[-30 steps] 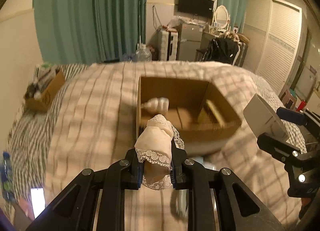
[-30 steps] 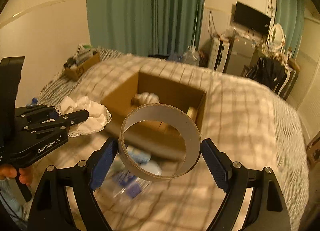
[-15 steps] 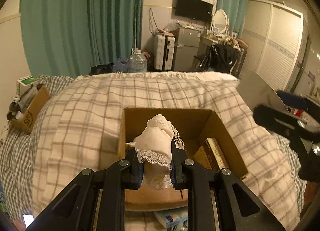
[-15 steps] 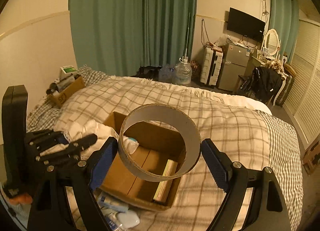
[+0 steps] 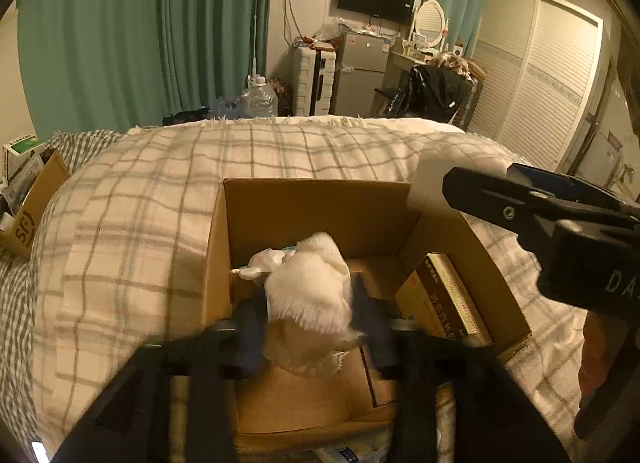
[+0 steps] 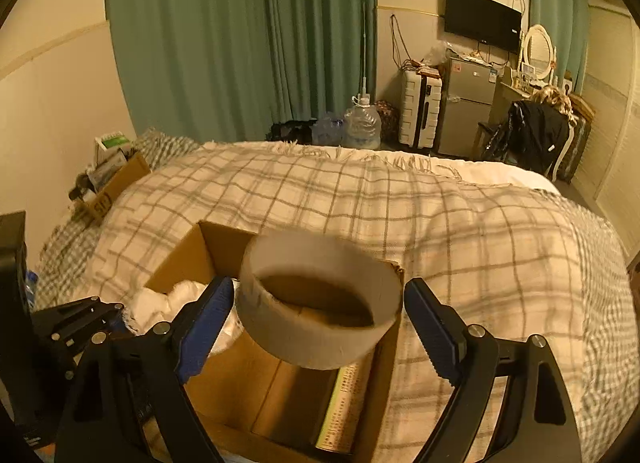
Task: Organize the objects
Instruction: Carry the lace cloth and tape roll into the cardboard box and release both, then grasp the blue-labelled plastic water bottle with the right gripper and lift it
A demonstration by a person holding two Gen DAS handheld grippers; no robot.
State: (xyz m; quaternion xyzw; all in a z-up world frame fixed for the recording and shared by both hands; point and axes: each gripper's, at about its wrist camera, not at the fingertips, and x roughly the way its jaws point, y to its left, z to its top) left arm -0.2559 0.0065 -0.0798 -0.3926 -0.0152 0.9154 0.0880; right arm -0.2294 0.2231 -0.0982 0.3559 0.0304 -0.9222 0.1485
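An open cardboard box (image 5: 316, 199) sits on the plaid bed; it also shows in the right wrist view (image 6: 180, 259). My left gripper (image 5: 310, 325) is over the box with its fingers spread, and a white lacy cloth (image 5: 310, 289) is blurred between them, loose. A book (image 5: 452, 299) and a white bottle (image 5: 260, 265) lie in the box. My right gripper (image 6: 318, 319) is open; a cardboard tape ring (image 6: 320, 299) sits blurred between its fingers over the box, touching neither. The right gripper also shows in the left wrist view (image 5: 560, 223).
The plaid blanket (image 6: 460, 231) covers the bed around the box. A smaller cardboard box (image 5: 28, 203) of items sits at the far left of the bed. Packets (image 5: 344, 453) lie by the box's near edge. Curtains, a fridge and a wardrobe stand beyond the bed.
Both grippers moved over the box and opened. The cloth and the ring, held before, now sit loose and blurred between the spread fingers, the ring tilted flat.
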